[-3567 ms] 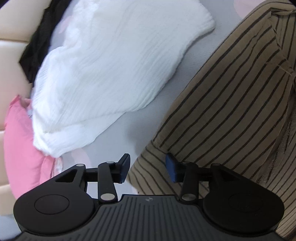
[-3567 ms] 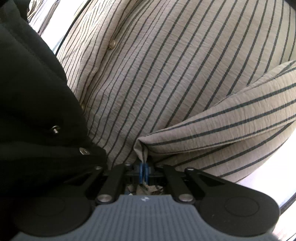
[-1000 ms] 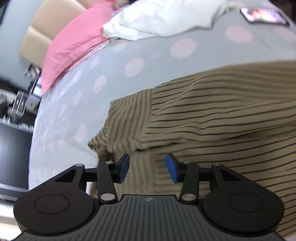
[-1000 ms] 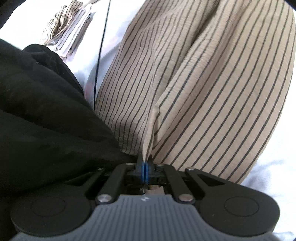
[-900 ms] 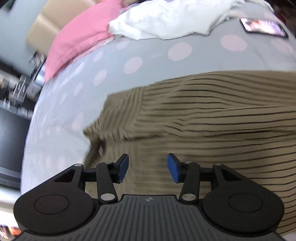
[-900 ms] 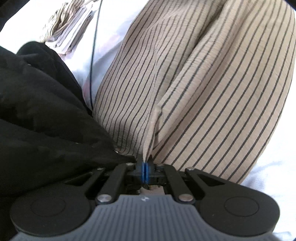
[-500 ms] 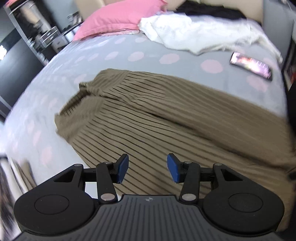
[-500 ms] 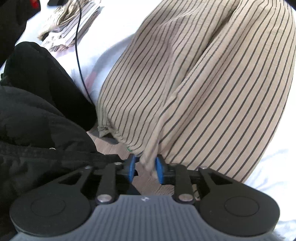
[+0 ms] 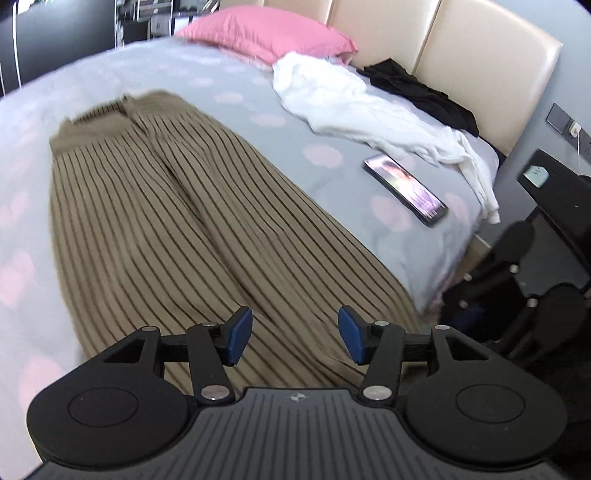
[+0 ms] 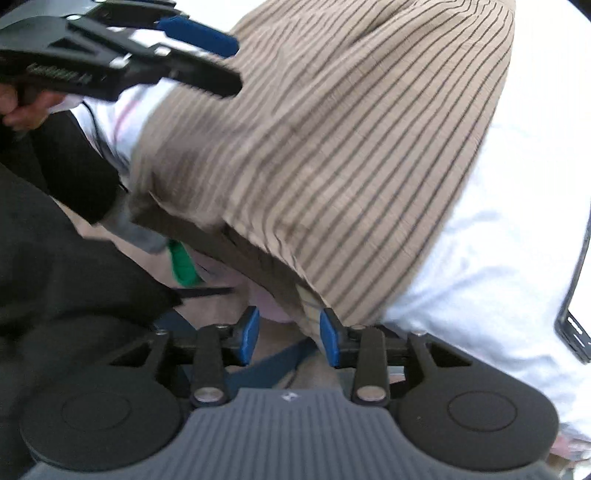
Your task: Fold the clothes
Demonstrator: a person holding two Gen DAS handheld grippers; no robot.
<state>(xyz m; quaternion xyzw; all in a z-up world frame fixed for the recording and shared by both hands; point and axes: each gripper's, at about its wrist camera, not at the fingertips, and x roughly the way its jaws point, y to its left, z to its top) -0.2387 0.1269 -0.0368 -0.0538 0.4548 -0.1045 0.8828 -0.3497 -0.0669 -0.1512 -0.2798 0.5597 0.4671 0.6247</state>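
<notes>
A phone (image 9: 404,194) lies flat on the grey bed with pink dots (image 9: 258,107), ahead and to the right of the left gripper (image 9: 295,339). Far ahead, a pink pillow (image 9: 269,33) lies by the cream headboard (image 9: 480,55). A wall socket (image 9: 574,129) is far right.

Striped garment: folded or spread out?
Spread out: the striped garment lies full length on the bed, its hem hanging over the edge.
</notes>
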